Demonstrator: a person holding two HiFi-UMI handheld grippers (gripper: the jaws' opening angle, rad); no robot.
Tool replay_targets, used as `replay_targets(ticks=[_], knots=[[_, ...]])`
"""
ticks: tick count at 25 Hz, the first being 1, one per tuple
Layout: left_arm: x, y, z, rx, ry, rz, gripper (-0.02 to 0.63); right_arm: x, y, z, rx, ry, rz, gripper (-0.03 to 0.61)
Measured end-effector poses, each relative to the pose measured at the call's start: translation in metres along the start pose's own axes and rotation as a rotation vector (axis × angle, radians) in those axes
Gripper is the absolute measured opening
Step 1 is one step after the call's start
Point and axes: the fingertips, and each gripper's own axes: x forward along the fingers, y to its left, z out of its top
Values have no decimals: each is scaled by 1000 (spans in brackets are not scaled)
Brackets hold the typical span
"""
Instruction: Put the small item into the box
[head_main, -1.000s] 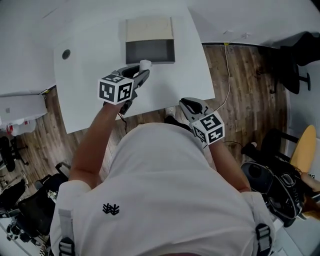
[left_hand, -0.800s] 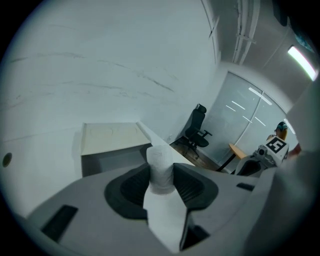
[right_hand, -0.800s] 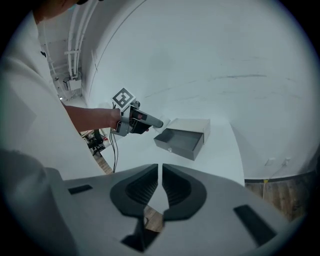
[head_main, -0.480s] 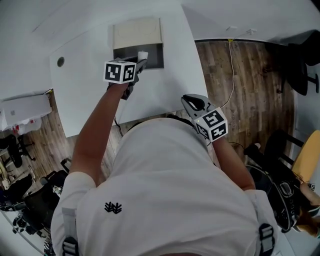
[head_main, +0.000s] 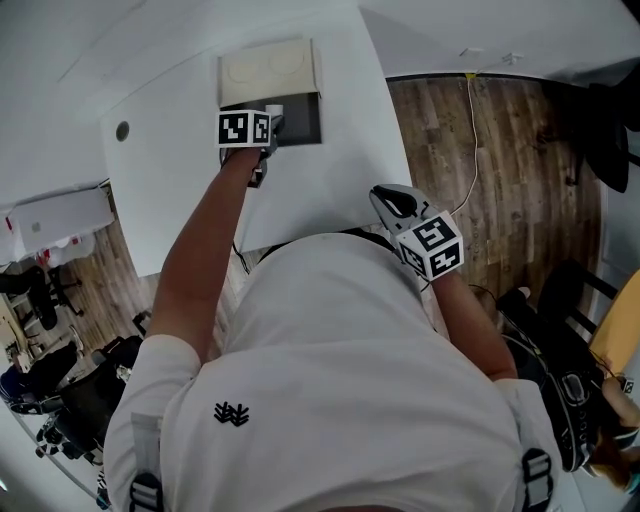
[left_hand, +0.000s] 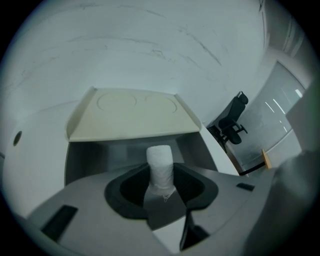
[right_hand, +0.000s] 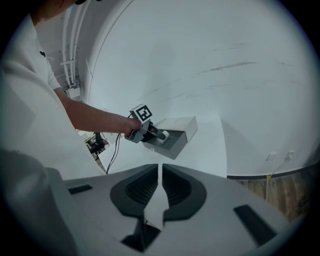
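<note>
Gripping small white roll (left_hand: 160, 162) with left gripper (head_main: 272, 120) over open box (head_main: 270, 72) at worktop (head_main: 330, 170) far edge, perhaps just inside. Holding right gripper (right_hand: 160, 196) closed, empty, by near right corner.

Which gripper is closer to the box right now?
Left. The left gripper holds the white roll over the open box; the right gripper hangs by the person's torso, shut.

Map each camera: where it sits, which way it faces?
Head view: on the head, looking steeply down at table; torso, both arms show.
Left gripper view: on left gripper, facing into the open box; jaws clamp the white roll.
Right gripper view: on right gripper, facing across the table; jaws shut, empty; left forearm shows.
Shared: all three show the box.
</note>
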Motion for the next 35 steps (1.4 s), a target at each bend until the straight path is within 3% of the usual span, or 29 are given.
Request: replay_targets(ticks=[12,23,35], knots=[[11,14,-14,-1,157,144,161,-4,-18,-6,31,7,8,28],[12,13,-20,-9,209,111,184,0,-26,2,36,-8,8,28],[8,18,-19,1,207,122,230,3,-24,1,39,-15,7,28]])
